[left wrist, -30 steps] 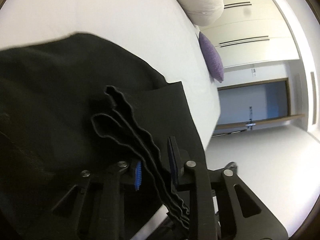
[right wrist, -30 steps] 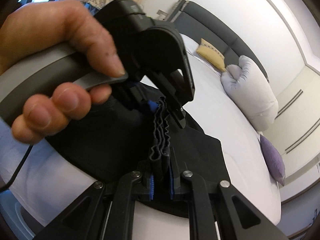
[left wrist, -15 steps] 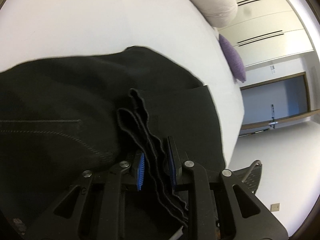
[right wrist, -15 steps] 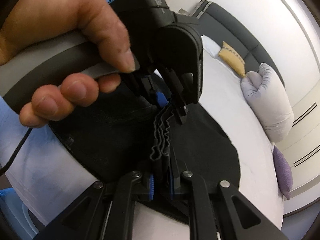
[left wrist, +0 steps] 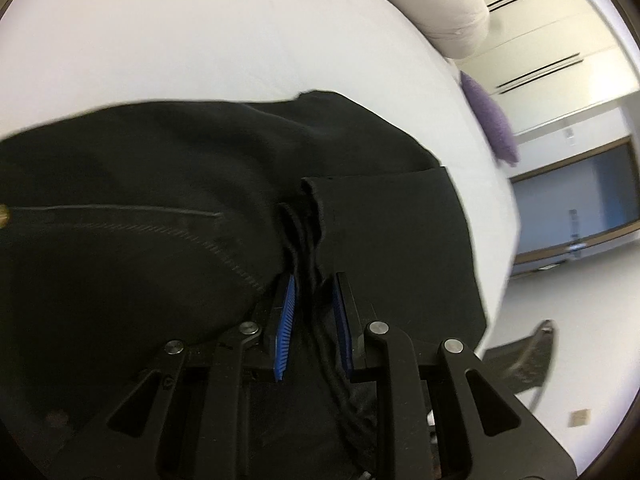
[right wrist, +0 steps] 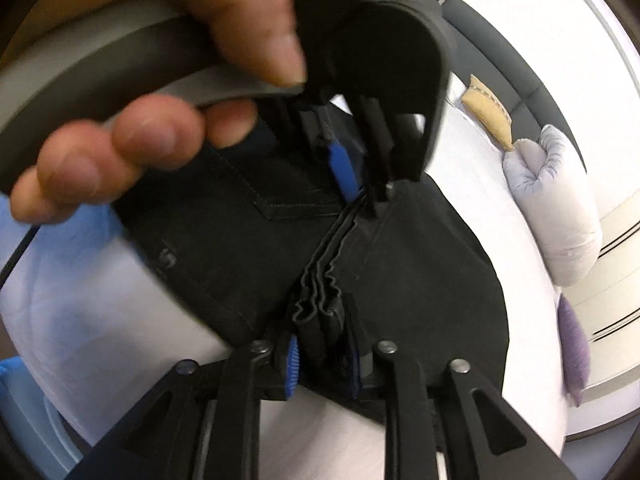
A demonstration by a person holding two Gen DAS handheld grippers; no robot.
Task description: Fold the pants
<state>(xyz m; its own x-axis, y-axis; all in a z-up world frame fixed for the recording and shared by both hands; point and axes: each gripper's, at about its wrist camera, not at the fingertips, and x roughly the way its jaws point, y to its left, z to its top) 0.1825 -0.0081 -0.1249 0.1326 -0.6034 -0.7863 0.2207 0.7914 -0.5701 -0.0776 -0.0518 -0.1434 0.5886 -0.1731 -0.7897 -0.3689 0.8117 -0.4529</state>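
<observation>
Black pants (left wrist: 140, 216) lie on a white bed (left wrist: 200, 32), partly folded. My left gripper (left wrist: 313, 286) has its blue pads around a bunched stack of the pants' edges (left wrist: 306, 240), with small gaps beside the cloth. My right gripper (right wrist: 322, 354) is shut on the same stacked hem (right wrist: 320, 300) at its other end. The pants also show in the right wrist view (right wrist: 420, 280). The left gripper (right wrist: 360, 176), held by a hand (right wrist: 132, 136), shows just ahead of the right one, over the same edge.
A large white pillow (left wrist: 440, 4) and a purple cushion (left wrist: 490, 116) lie at the far side of the bed. A yellow cushion (right wrist: 486, 108) rests by the dark headboard (right wrist: 500, 68). The bed's edge and floor (left wrist: 560, 320) lie to the right.
The two grippers have come closer together, gathering the hem between them. The pants now cover more of the left wrist view, and the left pads sit closer around the cloth.
</observation>
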